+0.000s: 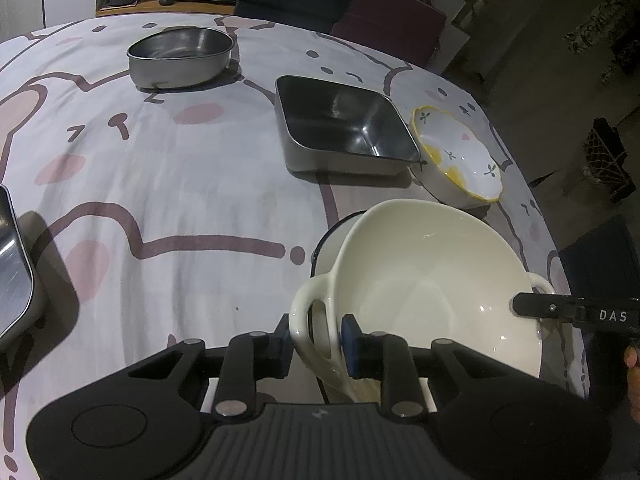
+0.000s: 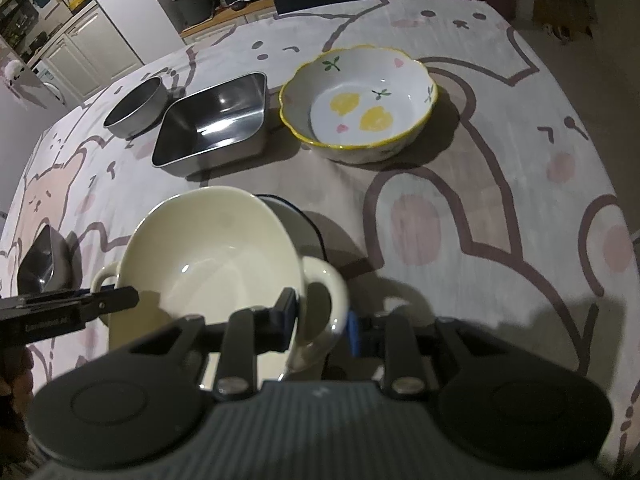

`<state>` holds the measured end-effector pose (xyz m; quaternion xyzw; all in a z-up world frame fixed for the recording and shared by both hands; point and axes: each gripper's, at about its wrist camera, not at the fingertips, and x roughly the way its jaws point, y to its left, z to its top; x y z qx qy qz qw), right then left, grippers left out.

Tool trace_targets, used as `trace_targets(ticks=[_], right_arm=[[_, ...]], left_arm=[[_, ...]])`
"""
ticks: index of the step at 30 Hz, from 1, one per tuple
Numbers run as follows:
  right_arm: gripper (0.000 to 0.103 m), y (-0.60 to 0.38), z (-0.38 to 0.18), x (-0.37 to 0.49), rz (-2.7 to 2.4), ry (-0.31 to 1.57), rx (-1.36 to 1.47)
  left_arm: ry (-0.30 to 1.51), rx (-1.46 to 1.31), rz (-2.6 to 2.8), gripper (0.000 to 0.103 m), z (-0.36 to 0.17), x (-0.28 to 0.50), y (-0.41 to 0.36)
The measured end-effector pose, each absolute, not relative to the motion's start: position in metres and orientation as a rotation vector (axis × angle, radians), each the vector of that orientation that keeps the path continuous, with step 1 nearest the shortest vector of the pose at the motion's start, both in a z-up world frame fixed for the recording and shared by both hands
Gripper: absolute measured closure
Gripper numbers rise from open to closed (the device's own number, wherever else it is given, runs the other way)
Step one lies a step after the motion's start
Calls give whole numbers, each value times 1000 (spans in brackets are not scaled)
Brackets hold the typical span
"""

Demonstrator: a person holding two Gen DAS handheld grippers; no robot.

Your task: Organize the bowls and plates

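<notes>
1. Left wrist view: the left tongs [image 1: 316, 340] pinch one loop handle of a cream two-handled bowl [image 1: 432, 280], a blue pad on each side of the handle.
2. The right tongs [image 1: 524, 306] reach in from the right edge at the bowl's opposite handle.
3. The cream bowl is tilted, its opening facing the camera, and sits over a white dish with a dark rim [image 1: 334, 236] that shows just behind it.
4. Right wrist view: the right tongs [image 2: 320, 320] clamp the cream bowl [image 2: 208, 252] by its near handle, one pad inside the loop and one outside.
5. The left tongs [image 2: 120, 298] meet the far handle from the left edge.
6. Beyond the cream bowl on the cartoon-print surface [image 2: 500, 184] stand a square steel pan [image 2: 212, 120], a floral scalloped bowl with a yellow rim [image 2: 360, 108] just to its right, and a round steel bowl [image 2: 136, 106] to its left.
7. In the left wrist view the round steel bowl [image 1: 180, 56] sits well apart from the square pan [image 1: 344, 120], the floral bowl [image 1: 460, 156] touches or nearly touches the pan, and another steel tray [image 1: 12, 264] lies at the left edge.
</notes>
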<state>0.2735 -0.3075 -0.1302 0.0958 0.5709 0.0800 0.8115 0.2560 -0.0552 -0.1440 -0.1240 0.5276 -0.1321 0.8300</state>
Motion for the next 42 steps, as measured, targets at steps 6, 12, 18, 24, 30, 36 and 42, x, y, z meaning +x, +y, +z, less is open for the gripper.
trace_targets(ticks=[6,12,18,24,30,36,42], right_arm=[[72,-309,-133,273,167,1229,220],[72,-313,-138,275,159,1250,258],[71,-322,-148,276,160,1269,314],[71,-323,-149,276,165,1265,322],[71,-322,-149,276,165,1266,322],[70,-322,-149,276,163,1265,318],[52,-321,-147,276,172,1264,299]], left_arm=[[1120,-265,-288,78,-143,256,-55],[1121,-271,-298,79,-143,257,-54],[1118,-269,-308,80,-142,256,-56],[1118,-269,-309,80,-142,256,-55],[1118,-269,-310,80,-142,256,-55],[1122,-274,-311,79,-143,256,-55],[1150,-282,-316,54,-145,257,-54]])
